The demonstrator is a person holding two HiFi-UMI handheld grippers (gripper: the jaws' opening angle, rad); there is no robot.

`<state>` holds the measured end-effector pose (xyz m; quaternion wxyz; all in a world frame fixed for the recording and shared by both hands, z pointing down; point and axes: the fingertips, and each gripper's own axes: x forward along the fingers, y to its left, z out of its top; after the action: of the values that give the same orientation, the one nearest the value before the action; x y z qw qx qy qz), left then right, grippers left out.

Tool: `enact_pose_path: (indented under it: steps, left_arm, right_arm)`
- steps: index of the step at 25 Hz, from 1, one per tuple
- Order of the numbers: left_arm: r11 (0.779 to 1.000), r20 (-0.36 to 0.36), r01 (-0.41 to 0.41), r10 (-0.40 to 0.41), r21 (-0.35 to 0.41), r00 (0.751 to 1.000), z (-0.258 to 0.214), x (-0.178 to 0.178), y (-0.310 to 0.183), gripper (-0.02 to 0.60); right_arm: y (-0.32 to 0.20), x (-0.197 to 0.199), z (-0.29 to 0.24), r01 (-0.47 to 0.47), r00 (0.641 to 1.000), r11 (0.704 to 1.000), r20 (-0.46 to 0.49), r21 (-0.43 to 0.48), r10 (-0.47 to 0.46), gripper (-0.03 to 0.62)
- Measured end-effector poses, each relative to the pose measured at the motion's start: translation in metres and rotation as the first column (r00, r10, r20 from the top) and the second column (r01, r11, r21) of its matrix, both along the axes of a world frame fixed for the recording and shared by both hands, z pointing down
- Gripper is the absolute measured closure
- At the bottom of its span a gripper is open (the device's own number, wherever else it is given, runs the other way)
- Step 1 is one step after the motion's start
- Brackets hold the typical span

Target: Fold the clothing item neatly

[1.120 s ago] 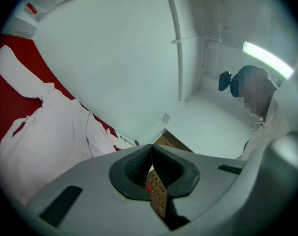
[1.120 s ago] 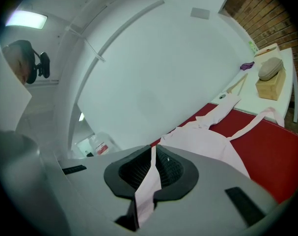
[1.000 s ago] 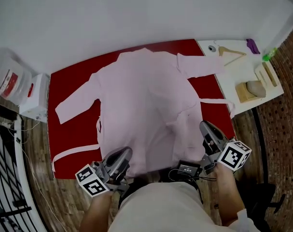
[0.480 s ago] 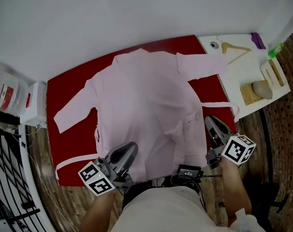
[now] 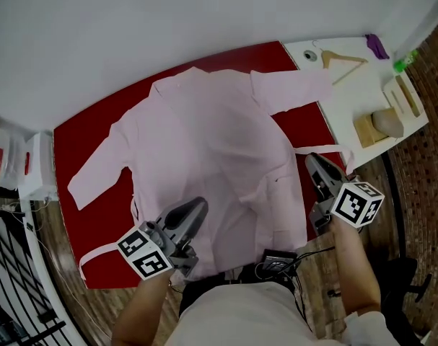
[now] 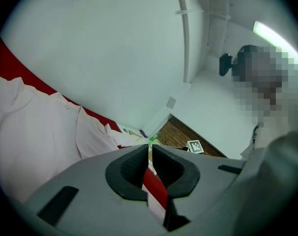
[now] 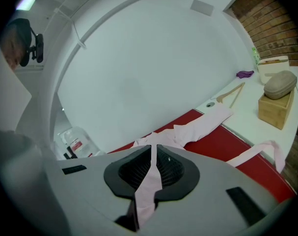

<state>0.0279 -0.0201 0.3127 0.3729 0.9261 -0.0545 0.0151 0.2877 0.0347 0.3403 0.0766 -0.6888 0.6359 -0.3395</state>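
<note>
A pale pink robe (image 5: 211,157) lies spread flat on the red mat (image 5: 81,143), collar toward the wall and sleeves out to both sides. My left gripper (image 5: 199,206) hovers over the robe's lower left part. It is shut, and in the left gripper view (image 6: 149,144) a strip of pale cloth sits in the slot with red mat behind. My right gripper (image 5: 310,158) is at the robe's right edge, near the belt (image 5: 323,148). In the right gripper view (image 7: 153,146) it is shut on a fold of pink robe cloth (image 7: 198,127).
A white table (image 5: 348,99) at the right carries a wooden hanger (image 5: 341,67), a wooden block with a grey stone-like lump (image 5: 384,125), a purple item (image 5: 377,45) and a green bottle (image 5: 400,65). A white box (image 5: 31,164) and black railing (image 5: 9,265) stand at the left.
Both grippers have moved forward along the robe toward the wall and stayed shut. The right one is now level with the belt. The head view has swung, shifting the mat leftward.
</note>
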Motion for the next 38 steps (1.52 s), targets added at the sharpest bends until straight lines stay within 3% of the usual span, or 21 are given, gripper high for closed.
enact_pose_path:
  steps: [11,20,22,24,29,35,38]
  left_arm:
    - [0.997,0.014,-0.053,0.052,0.049,0.999,-0.006,0.052,-0.020,0.577]
    - [0.991,0.060,-0.098,0.093,0.088,0.994,0.000,0.105,-0.038,0.577]
    - [0.990,0.079,-0.106,0.098,0.091,0.992,0.006,0.115,-0.042,0.577]
    - [0.990,0.103,-0.111,0.101,0.091,0.990,0.013,0.124,-0.046,0.577]
    - [0.990,0.153,-0.117,0.104,0.078,0.983,0.032,0.146,-0.054,0.577]
    - [0.992,0.176,-0.116,0.105,0.054,0.979,0.049,0.164,-0.059,0.577]
    - [0.992,0.181,-0.117,0.106,0.053,0.978,0.051,0.168,-0.059,0.577]
  right_arm:
    - [-0.025,0.097,-0.033,-0.089,0.990,0.996,-0.107,0.018,0.091,0.577]
    - [-0.048,0.213,-0.010,-0.215,0.953,0.975,-0.232,-0.059,0.196,0.576]
    - [-0.053,0.239,0.012,-0.262,0.945,0.960,-0.226,-0.094,0.236,0.563]
    - [-0.058,0.261,0.037,-0.305,0.940,0.943,-0.198,-0.130,0.277,0.511]
    - [-0.068,0.303,0.105,-0.410,0.912,0.884,-0.085,-0.225,0.402,0.477]
    - [-0.086,0.327,0.173,-0.480,0.835,0.807,0.101,-0.343,0.540,0.450]
    - [-0.092,0.334,0.190,-0.518,0.788,0.763,0.129,-0.387,0.601,0.447]
